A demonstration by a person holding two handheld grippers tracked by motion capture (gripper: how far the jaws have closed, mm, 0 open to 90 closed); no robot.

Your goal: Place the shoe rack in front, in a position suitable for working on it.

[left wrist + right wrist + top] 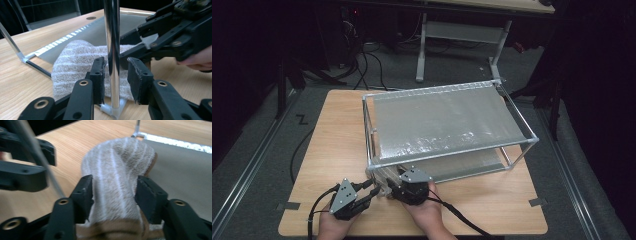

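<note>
A metal rack (447, 125) with two grey sheet shelves stands on the wooden desk (337, 145), taking up most of its middle and right part. At the rack's near left corner, a folded towel (384, 181), pale with faint stripes and a tan edge, lies on the lower shelf and pokes out toward the near side.

The left hand-held gripper (368, 196) sits at the near left of the desk, just beside that corner, pointing right toward the towel. In the left gripper view its jaws stand apart on either side of the rack's shiny upright corner post (111, 50); the left pad sits very close to the post, and I cannot tell whether it touches, while the right pad is clear of it. The towel (75, 65) lies just behind the post on the grey lower shelf (95, 27).

The right hand-held gripper (393, 183) is just to the right of the left one, at the same corner, with the person's hand (428, 212) behind it at the near edge. In the right gripper view its jaws stand apart with the towel (117, 177) bunched up between them; the cloth fills the gap and brushes both pads, yet it looks loose rather than pinched. The left hand-held gripper (25, 167) shows dark and blurred at the left of that view.
</note>
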